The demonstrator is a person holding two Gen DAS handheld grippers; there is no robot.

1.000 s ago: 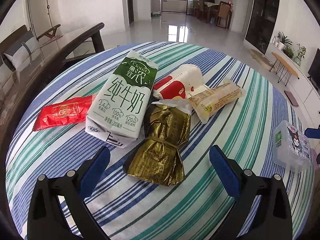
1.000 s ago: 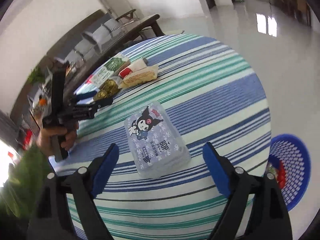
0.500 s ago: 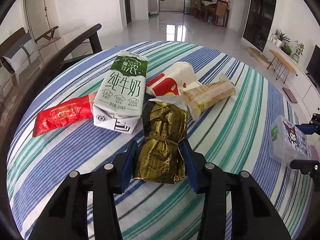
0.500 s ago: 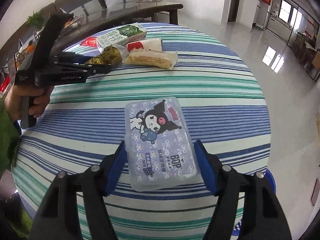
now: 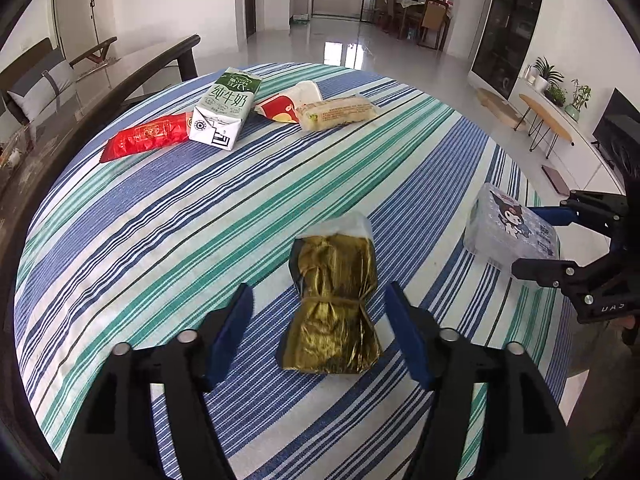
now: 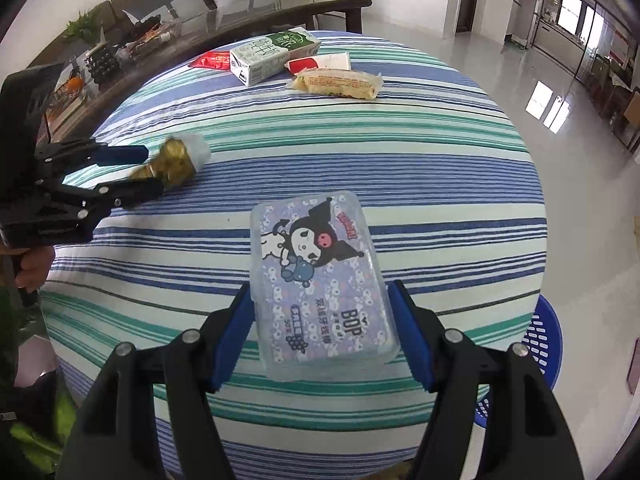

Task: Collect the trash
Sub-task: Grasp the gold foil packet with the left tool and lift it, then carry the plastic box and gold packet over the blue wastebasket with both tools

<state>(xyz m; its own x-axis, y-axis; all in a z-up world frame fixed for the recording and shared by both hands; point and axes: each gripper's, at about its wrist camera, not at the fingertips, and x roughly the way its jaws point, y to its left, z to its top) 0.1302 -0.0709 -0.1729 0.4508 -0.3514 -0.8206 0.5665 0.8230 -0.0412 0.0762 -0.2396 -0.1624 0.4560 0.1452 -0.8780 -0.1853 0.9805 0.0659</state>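
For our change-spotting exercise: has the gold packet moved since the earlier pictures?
Yes. The gold packet now lies well clear of the milk carton, nearer the table's front edge.

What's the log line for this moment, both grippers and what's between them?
left gripper: opening, gold pack between fingers, untouched | right gripper: opening, box between fingers | bin: on floor

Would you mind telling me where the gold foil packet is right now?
The gold foil packet lies on the striped tablecloth between the left gripper fingers, untouched.
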